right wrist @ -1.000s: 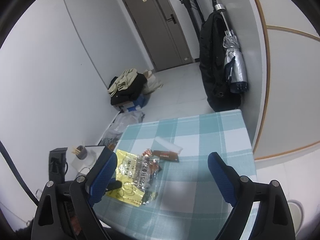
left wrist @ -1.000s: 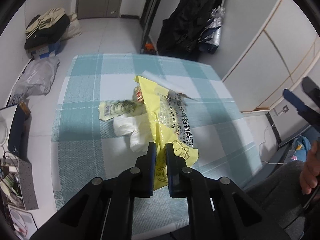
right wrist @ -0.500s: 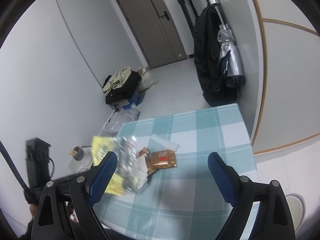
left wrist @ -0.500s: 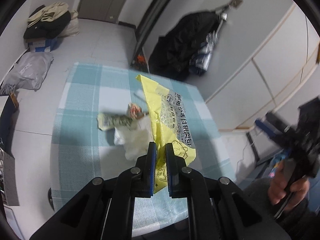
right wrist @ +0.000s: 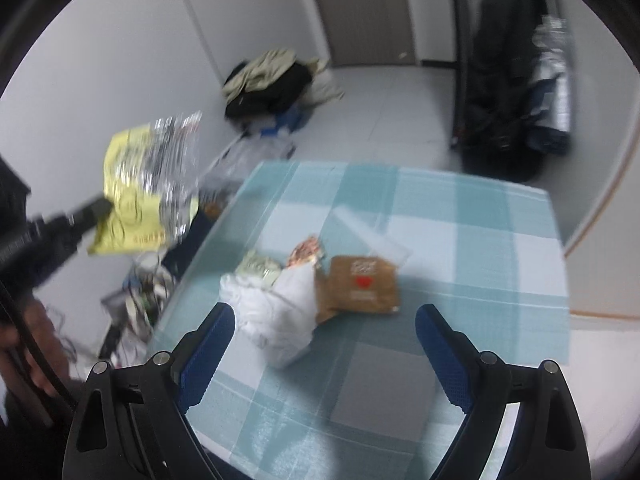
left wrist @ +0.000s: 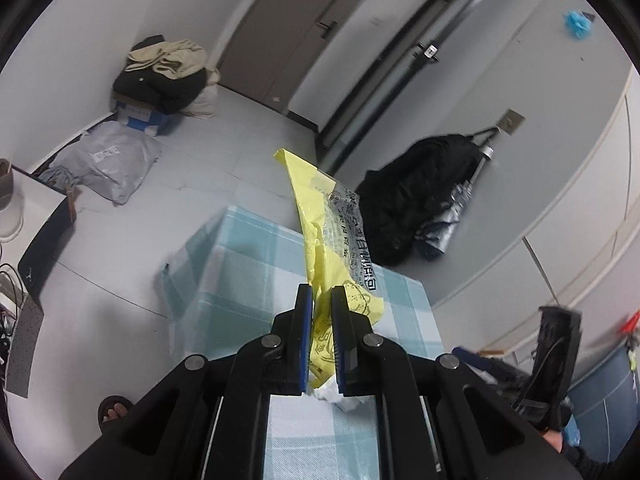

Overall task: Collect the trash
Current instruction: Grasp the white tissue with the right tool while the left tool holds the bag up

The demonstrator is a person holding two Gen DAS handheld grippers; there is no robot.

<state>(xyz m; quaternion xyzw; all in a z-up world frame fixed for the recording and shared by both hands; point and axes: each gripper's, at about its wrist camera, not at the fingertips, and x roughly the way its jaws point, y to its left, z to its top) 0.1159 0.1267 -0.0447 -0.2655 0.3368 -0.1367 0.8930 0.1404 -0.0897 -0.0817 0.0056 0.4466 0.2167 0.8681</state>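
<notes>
Checked surface (right wrist: pixel 460 240) carries white wad (right wrist: pixel 280 312) and brown packet (right wrist: pixel 360 284); right claw (right wrist: pixel 324 344) released, just above wad; left claw (left wrist: pixel 321 312) clenched on yellow bag (left wrist: pixel 340 232), lifted off surface's left edge

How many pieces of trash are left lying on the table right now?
5, clustered mid-table: white crumpled bag, brown packet, green wrapper, red wrapper, clear film. More may hide underneath.
</notes>
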